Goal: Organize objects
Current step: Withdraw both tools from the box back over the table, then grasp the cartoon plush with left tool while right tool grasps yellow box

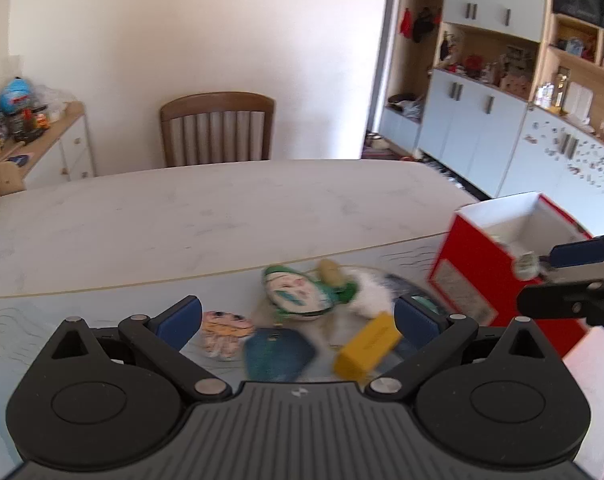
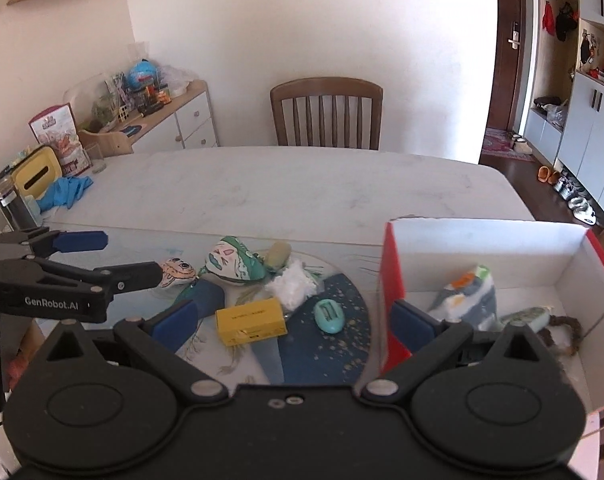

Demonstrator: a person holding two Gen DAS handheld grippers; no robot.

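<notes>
A: What lies on the desk (image 2: pixel 302 188), from the left?

B: The left claw (image 2: pixel 132 258) stands wide, holding nothing, above a pink-faced pouch (image 2: pixel 176 272). To the right are a green-capped face pouch (image 2: pixel 234 262), a yellow box (image 2: pixel 250 321) nearer, and a teal oval (image 2: pixel 329 315).

A: And the far right?

B: The red box (image 2: pixel 391 280), open, with some items inside. The right claw (image 2: pixel 298 326) is wide and empty, straddling the box's left wall.

Matt marbled worktop (image 2: pixel 302 188) looking smooth, red cardboard box (image 2: pixel 391 280) showing white inside, wooden chair (image 2: pixel 325 92) gleaming faintly, yellow carton (image 2: pixel 250 320) looking matt
</notes>
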